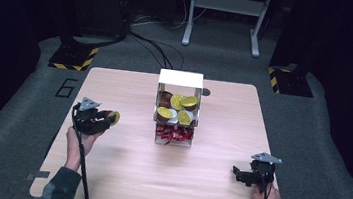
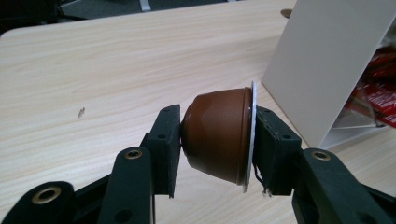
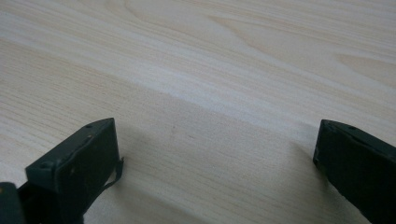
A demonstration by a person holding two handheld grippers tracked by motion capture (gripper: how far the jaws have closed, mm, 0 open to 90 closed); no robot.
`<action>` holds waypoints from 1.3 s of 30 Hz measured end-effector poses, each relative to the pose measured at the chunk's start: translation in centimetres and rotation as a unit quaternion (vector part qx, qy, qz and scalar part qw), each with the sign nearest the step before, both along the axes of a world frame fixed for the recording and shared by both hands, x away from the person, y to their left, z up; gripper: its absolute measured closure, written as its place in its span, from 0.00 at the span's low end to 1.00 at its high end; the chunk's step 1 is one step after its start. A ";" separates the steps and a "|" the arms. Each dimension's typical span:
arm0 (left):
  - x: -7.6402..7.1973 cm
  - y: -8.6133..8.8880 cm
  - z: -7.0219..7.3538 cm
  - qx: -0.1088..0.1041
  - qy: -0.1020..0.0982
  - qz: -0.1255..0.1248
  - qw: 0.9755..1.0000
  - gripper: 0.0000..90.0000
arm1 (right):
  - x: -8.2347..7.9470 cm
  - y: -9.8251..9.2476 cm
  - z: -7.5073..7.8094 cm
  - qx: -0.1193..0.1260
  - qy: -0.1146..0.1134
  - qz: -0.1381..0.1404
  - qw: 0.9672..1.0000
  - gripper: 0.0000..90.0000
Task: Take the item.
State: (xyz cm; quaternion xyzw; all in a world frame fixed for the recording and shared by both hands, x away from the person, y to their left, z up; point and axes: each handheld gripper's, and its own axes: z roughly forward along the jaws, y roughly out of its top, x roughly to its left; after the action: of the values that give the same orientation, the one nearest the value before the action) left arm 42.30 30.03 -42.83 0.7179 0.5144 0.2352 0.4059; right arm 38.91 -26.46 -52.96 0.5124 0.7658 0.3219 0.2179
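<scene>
Brown capsule (image 2: 219,135), dome-shaped with a thin pale rim and a yellow lid face visible from the high view, is clamped in the left tool (image 2: 217,140): one pad presses its rounded base, the other its flat lid, so the capsule lies on its side between the jaws. Landmark for all positions is the white box (image 1: 180,82) standing open at the middle of the tabletop (image 1: 120,173). The held capsule sits to the left of that box, apart from it, low over the bare wood; from the left gripper view the box's white side wall rises just beyond it to the right. Inside the box, further capsules (image 1: 177,108) with yellow and brown faces are stacked together, and red wrapped items (image 1: 173,133) lie at its front lip. The right tool (image 1: 248,177) rests well to the right of and nearer the person than the box, jaws spread wide with nothing between them. Judgement: the step in hand is carrying one capsule taken from the box's stock toward a place on the tabletop beside it; whether it already touches the wood cannot be told. The next move calls for lowering until the capsule bears on the surface, turning the wrist if it is meant to stand on its lid, then easing the jaws apart without flicking it, as the rounded body could roll.
</scene>
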 end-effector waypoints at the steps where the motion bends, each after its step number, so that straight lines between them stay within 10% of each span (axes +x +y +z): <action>1: 0.1 0.0 -0.2 0.001 0.001 0.001 1.000 0.61 | 0.0 0.0 0.0 -0.001 0.000 0.001 1.000 0.00; 39: 1.8 -0.4 -6.4 0.010 0.081 0.014 0.997 0.61 | 0.0 0.0 0.0 0.002 0.000 0.001 1.000 0.00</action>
State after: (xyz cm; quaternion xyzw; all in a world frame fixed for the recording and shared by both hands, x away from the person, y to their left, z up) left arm 44.14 29.62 -49.28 0.7312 0.5535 0.1868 0.3522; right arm 38.90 -26.45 -52.94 0.5125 0.7656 0.3233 0.2162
